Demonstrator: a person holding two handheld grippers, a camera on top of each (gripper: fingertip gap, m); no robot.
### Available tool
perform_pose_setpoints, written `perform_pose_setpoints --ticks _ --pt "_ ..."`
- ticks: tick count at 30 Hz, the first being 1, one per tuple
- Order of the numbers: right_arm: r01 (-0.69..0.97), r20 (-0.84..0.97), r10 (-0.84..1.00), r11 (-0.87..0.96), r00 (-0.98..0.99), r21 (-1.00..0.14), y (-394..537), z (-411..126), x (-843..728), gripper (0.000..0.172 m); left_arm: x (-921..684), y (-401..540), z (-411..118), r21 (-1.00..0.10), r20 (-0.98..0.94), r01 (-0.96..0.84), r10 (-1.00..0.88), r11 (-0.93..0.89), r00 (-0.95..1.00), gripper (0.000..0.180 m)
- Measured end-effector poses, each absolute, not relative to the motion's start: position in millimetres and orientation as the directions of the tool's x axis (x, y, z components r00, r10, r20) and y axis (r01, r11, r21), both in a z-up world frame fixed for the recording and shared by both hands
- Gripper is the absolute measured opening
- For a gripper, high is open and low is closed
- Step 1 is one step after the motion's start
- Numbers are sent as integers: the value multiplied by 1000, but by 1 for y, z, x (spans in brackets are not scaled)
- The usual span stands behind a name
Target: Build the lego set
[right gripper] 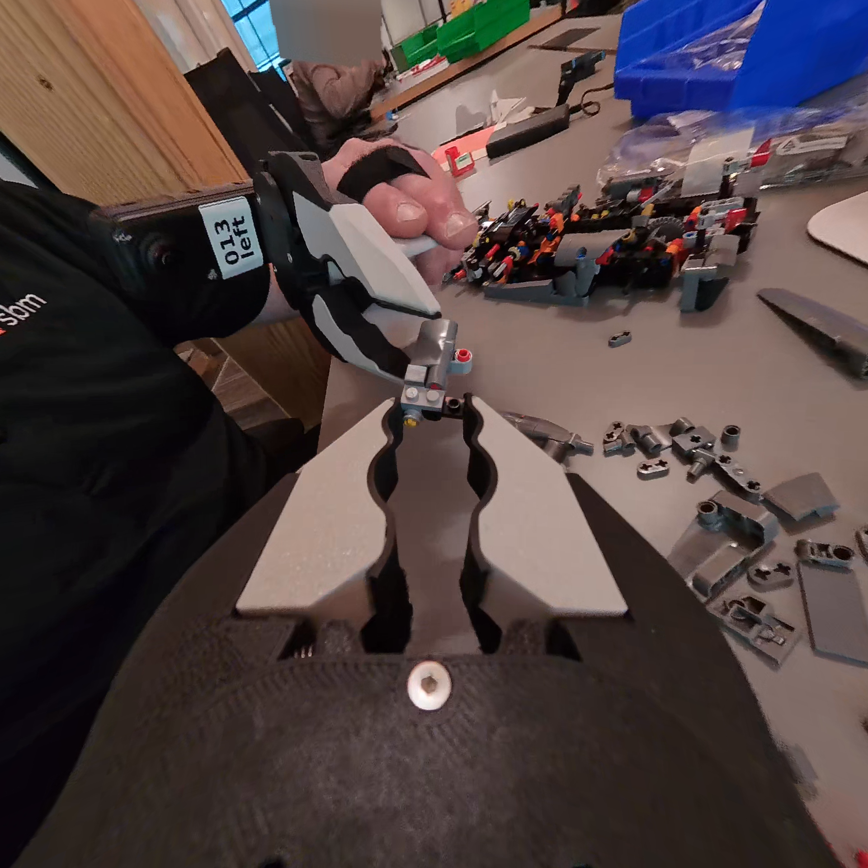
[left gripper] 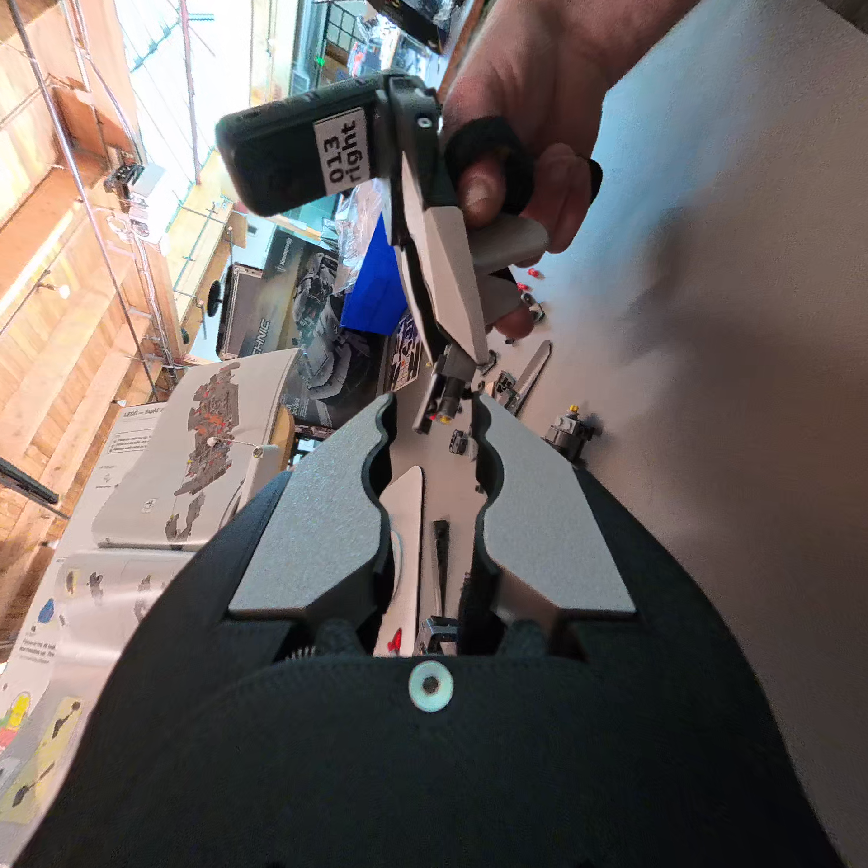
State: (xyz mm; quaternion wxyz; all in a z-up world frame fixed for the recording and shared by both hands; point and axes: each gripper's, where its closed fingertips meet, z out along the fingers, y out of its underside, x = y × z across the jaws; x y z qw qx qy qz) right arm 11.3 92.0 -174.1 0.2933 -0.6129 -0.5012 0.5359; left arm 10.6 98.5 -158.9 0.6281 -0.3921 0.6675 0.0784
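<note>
A small grey brick assembly (right gripper: 422, 395) with a dark grey cylinder (right gripper: 437, 340), red pins and a yellow pin is held in the air above the grey table (right gripper: 563, 375). My right gripper (right gripper: 431, 401) is shut on its lower end, with a black piece against one pad. In the left wrist view the right gripper (left gripper: 462, 361) grips the same assembly (left gripper: 446, 394) from above. My left gripper (left gripper: 434, 401) is open around the assembly's other end: the right pad touches it and a gap shows at the left pad. It also shows in the right wrist view (right gripper: 422, 343).
A large half-built brick model (right gripper: 610, 253) and loose grey pieces (right gripper: 704, 451) lie on the table to the right. Blue bins (right gripper: 751, 56) stand behind. An open instruction booklet (left gripper: 197, 446), a set box (left gripper: 282, 319) and a small grey sub-assembly (left gripper: 568, 432) are nearby. My two grippers' fingertips are within a few centimetres of each other.
</note>
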Motion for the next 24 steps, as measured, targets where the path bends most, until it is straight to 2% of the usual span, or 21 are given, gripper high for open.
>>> perform_pose_setpoints --ticks 5,11,19,24 --pt "322 -380 918 -328 -112 -888 92 -174 4 23 8 103 -166 -334 -923 -643 -379 689 73 16" --pt "305 -361 925 -312 -116 -900 100 -162 -5 24 -2 110 -155 -305 -940 -665 -326 682 96 14" --pt "306 -257 966 -237 -27 -922 120 -154 -11 36 -18 124 -146 -241 -965 -707 -242 665 101 13" --pt "286 -212 977 -209 22 -935 131 -150 -14 38 -27 132 -144 -226 -971 -726 -214 649 111 13"
